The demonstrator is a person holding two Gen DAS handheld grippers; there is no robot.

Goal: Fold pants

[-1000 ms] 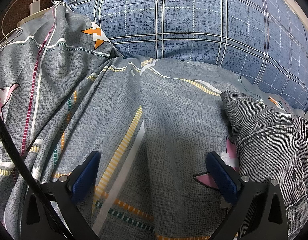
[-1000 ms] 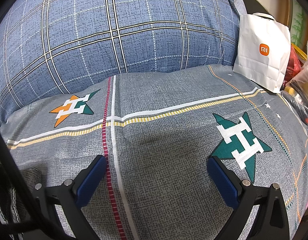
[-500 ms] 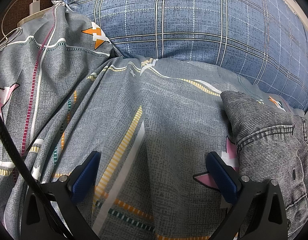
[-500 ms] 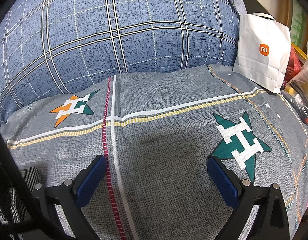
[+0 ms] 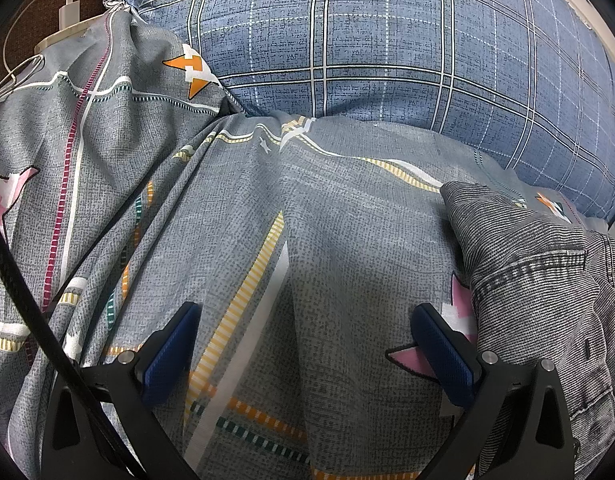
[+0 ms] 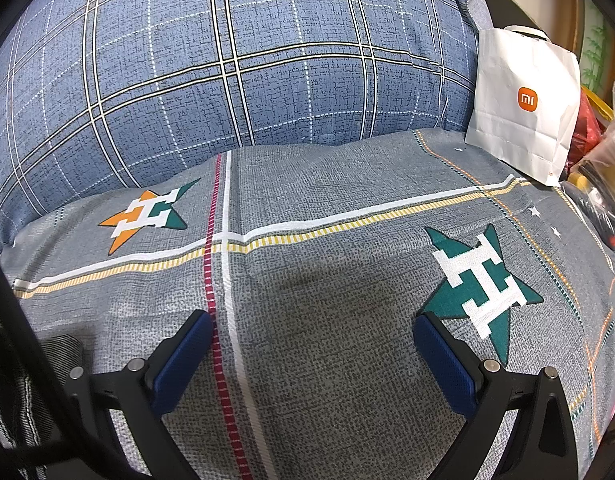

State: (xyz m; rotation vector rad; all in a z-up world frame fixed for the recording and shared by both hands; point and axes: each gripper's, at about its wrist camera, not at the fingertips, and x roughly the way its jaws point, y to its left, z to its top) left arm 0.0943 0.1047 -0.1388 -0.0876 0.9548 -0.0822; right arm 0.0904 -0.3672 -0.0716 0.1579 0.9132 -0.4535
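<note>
Denim, I judge: the pants (image 5: 547,280) show grey-black twill with stitched seams and what looks like a pocket edge, so I expect a soft but weighty cloth that drapes, holds a crease and will not slip from the pads. Seams and waistband should be the firmest places to pinch; a single loose layer in the middle would only bunch.

In the left view the pants lie crumpled on the sheet (image 5: 307,240), to the right of my left gripper (image 5: 307,344) and just beside its right finger, not between the fingers. In the right view only a dark striped scrap of the pants (image 6: 11,392) shows at the far left edge, well outside my right gripper (image 6: 307,352).

Both grippers are spread wide and grip nothing; only patterned sheet shows between the blue pads. Whether they rest on the bed or hover I cannot tell. The pillow (image 6: 227,60) sits beyond, and a white bag (image 6: 523,108) stands off to the right.

The pants sit between my two tools, so each must turn inward.
</note>
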